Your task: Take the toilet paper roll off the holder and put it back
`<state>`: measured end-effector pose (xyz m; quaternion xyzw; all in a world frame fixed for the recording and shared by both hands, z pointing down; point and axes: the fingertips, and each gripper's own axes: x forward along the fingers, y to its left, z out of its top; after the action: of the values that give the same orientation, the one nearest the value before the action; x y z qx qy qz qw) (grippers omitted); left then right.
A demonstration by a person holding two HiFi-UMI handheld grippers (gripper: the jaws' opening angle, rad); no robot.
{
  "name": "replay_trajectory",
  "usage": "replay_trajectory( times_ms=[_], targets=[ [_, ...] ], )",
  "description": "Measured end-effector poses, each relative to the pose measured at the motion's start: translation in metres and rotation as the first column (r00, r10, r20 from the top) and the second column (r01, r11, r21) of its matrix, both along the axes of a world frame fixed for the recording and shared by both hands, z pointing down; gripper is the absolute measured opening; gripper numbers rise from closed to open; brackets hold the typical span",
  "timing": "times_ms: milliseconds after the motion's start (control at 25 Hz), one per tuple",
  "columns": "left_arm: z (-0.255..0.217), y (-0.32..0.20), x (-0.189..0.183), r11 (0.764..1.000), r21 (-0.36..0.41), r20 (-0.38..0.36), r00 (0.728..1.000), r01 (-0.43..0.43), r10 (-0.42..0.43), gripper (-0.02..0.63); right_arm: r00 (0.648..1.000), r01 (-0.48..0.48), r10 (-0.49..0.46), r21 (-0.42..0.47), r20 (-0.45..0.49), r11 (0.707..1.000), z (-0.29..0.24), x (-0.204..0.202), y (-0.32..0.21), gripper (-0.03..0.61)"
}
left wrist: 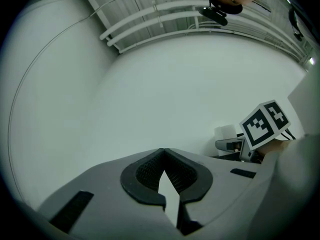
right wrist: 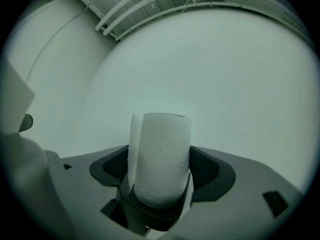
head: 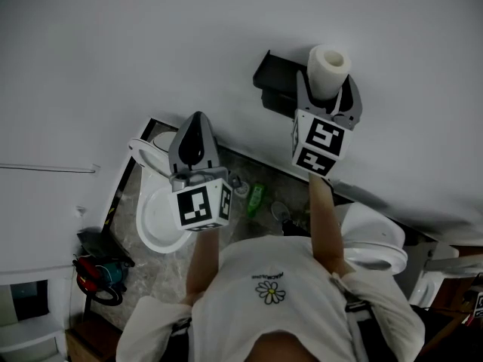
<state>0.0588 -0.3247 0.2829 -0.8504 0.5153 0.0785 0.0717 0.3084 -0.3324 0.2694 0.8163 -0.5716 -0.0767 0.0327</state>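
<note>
Bathroom, no desk in view. Plain white wall [head: 113, 66] fills most of the head view. Below it is a strip of grey marbled floor [head: 260, 168] with a white toilet bowl [head: 158, 221] at left, a second white toilet [head: 375, 241] at right and a green bottle [head: 256, 198] between them. Red and teal items [head: 99, 274] lie low left, too small to identify. White pipes [right wrist: 150, 6] run along the top of the wall in both gripper views. The person wears a white shirt [head: 302, 308] with a daisy print.

The black holder [head: 273, 78] is fixed to the wall. The toilet paper roll [head: 329, 66] stands upright just right of it, hollow core facing up, a loose sheet hanging off its left side.

The right gripper [head: 326, 95] points at the wall with its fingers [right wrist: 112, 166] spread wide on either side of the roll. There is a visible gap on the left side. The right finger sits close against the paper, contact unclear; the roll is not squeezed and reads as released. A dark curved piece cups the roll's bottom; I cannot tell whether it is holder or gripper.

The left gripper [head: 198, 119] sits lower left, well apart from the roll. Its fingers are clenched tip to tip with nothing between them.
</note>
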Motion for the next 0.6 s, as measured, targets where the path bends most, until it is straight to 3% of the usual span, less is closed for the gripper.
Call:
replay_trajectory(
  times_ms=[120,360,600],
  targets=[
    [0.001,0.002,0.002,1.000,0.000,-0.004,1.000,-0.008,0.008,0.017,1.000,0.007,-0.007,0.013,-0.002,1.000,-0.002,0.002,0.008,0.314],
    [0.001,0.001,0.011,1.000,-0.003,0.006,1.000,-0.014,0.014,0.017,0.998,0.056,-0.056,0.012,-0.008,0.998,-0.006,-0.001,0.009,0.308],
    [-0.014,0.001,0.004,0.999,0.035,0.023,1.000,0.011,-0.012,0.017,0.990,0.137,-0.131,0.116,-0.055,0.984,-0.049,-0.012,0.019,0.307]
  ],
)
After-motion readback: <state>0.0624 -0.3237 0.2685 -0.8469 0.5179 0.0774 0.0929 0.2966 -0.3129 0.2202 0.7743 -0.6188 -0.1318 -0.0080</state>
